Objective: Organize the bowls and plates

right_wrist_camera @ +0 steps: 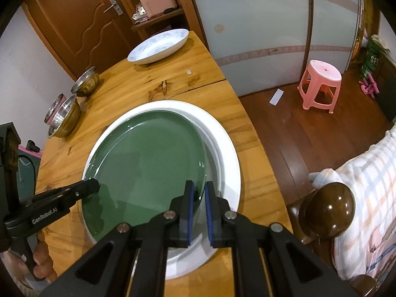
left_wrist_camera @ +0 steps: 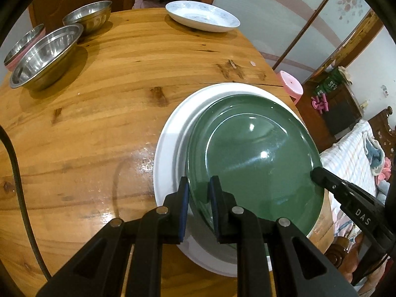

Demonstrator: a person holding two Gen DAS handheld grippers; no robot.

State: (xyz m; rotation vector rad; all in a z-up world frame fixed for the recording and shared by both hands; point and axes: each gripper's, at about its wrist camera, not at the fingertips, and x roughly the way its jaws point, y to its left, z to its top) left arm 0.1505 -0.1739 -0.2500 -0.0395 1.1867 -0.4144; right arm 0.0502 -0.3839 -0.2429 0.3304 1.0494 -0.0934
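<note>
Both grippers clamp the same green plate (left_wrist_camera: 257,153), one on each side of its rim. Left gripper (left_wrist_camera: 200,199): jaws nearly closed, blue pads pinching the plate's near-left rim. Right gripper (right_wrist_camera: 199,204): jaws nearly closed too, pads gripping the near-right rim; in the left wrist view its black tip meets the plate's right edge.

Green plate sits over a bigger white plate (left_wrist_camera: 168,153), inside its rim & offset, w/ more white showing on the left in the left wrist view. Can't tell if the two touch all the way round. White plate rests on the wooden counter (left_wrist_camera: 99,123), near its right edge.

Far end of counter: white oval dish w/ pale blue pattern (left_wrist_camera: 201,16), well apart from the stack. Far left: three steel bowls close together — the largest steel bowl (left_wrist_camera: 47,57) in front, a second steel bowl (left_wrist_camera: 89,16) behind it, a third w/ pink outside (left_wrist_camera: 23,47) at the edge.

Off the counter: pink plastic stool (right_wrist_camera: 320,86) on the wood floor; a checked blanket (right_wrist_camera: 371,193) at right. Fingers of a hand (right_wrist_camera: 42,259) show low left in the right wrist view, under the left gripper's handle.
</note>
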